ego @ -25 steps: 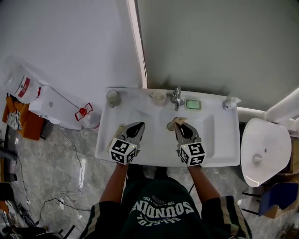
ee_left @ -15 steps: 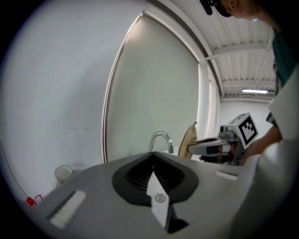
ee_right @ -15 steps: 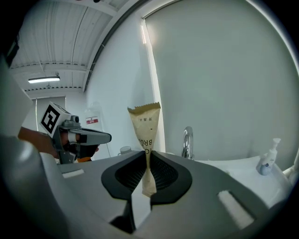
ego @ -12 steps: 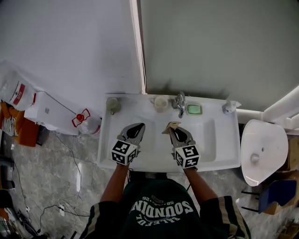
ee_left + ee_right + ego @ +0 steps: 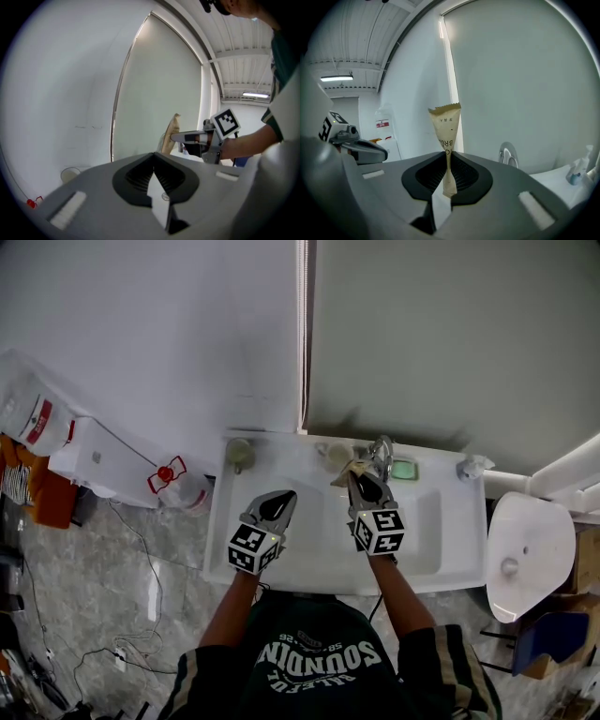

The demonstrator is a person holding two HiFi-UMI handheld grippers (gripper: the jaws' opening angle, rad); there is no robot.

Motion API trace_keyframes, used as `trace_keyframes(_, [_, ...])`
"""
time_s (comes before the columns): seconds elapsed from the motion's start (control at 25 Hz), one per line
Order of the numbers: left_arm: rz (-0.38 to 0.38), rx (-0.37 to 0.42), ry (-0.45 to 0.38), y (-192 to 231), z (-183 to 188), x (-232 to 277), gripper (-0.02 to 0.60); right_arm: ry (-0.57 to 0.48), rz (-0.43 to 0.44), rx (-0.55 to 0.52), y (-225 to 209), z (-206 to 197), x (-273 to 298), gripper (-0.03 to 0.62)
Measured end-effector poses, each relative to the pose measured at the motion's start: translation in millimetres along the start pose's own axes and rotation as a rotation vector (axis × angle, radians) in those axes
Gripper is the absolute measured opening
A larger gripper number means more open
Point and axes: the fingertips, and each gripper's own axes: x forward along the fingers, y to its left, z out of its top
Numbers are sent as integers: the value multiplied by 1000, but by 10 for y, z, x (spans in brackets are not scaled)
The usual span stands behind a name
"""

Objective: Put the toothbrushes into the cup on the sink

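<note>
My right gripper pinched the wrapped toothbrush low on its paper, upright, near the cup over the sink. It looked light, its wrapper soft and slippery, so I judged a grip on the stiff handle safer. The left gripper had its fingers pressed together, empty.

Toothbrush wrapper: tan paper, matt, crumpled thin where it's pinched. The right gripper has a grey plastic shell, dull and smooth, with black ribbed pads that look rubbery. The left gripper has the same finish. Down below, the sink looks like white glazed ceramic, glossy. The tap is bright polished metal. The floor is grey veined stone, shiny enough to throw reflections. The shirt is dark green cloth, printed.
</note>
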Motion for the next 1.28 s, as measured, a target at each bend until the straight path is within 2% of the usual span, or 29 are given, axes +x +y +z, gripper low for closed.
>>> trace_keyframes(0.28, [11,-31,10,166,-91,-37,51,-33,-108,-33,-280,272,534,35])
trace_keyframes(0.56, [64,-68,21,422,-207,-214,51,59,-182,-2,-497,-66,952,35])
trace_keyframes(1.08, [112,-88,25,637,-285,-422,51,345,-177,63,-549,-948,1241,35])
trace_keyframes(1.28, [115,-90,30,654,-306,-447,51,352,-157,62,-543,-967,1254,38])
